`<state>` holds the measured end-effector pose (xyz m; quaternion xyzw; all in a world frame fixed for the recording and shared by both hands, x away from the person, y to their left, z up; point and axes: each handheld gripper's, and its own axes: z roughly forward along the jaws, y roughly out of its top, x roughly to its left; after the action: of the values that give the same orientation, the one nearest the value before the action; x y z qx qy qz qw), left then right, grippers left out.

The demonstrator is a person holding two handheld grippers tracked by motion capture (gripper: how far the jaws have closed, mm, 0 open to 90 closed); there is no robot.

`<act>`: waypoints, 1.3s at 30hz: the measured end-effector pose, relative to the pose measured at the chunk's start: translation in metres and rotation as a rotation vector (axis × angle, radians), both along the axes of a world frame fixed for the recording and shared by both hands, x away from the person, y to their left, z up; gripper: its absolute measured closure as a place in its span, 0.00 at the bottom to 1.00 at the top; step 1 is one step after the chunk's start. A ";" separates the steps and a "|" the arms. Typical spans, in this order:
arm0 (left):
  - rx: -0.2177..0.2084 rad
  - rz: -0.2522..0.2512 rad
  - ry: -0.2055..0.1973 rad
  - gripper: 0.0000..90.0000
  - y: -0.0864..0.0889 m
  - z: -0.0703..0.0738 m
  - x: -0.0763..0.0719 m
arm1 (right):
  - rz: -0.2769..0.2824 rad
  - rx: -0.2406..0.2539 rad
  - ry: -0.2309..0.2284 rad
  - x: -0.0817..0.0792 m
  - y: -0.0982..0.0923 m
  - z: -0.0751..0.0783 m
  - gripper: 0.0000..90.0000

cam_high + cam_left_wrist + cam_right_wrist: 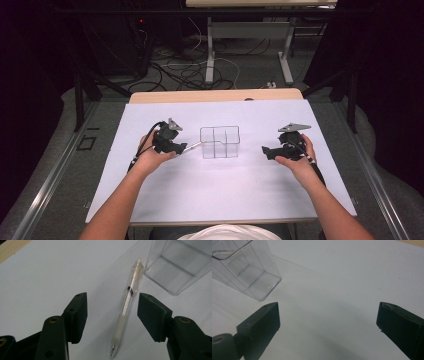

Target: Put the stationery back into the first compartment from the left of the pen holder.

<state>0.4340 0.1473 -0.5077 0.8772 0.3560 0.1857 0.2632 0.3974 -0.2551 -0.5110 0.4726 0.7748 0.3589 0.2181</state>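
Pen [126,305] — between left claw's [112,315] spread jaws

No readable text, label, brand, number or sign in any view.

Clear pen [126,303]: one thin black band around the barrel, beside the clear plastic organizer [178,265]; no lettering can be made out on it. The barrel otherwise looks plain.

Clear plastic organizer: walls and dividers unmarked from the high view and both gripper views.

White sheet on the desk [165,195]: blank around the organizer.

Hand-held gripper jaws: plain black, with small holes and brass-coloured fittings, no print.

Background behind the desk: a small red light in the dark at upper left; too small to read as a sign.
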 end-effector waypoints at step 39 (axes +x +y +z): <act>0.284 -0.149 0.085 0.83 -0.024 -0.027 0.002 | 0.024 -0.006 0.039 0.001 0.003 -0.008 0.07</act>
<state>0.4359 0.1234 -0.5352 0.9367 0.2710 0.1768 0.1341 0.3984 -0.2519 -0.5191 0.4696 0.7854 0.3499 0.2002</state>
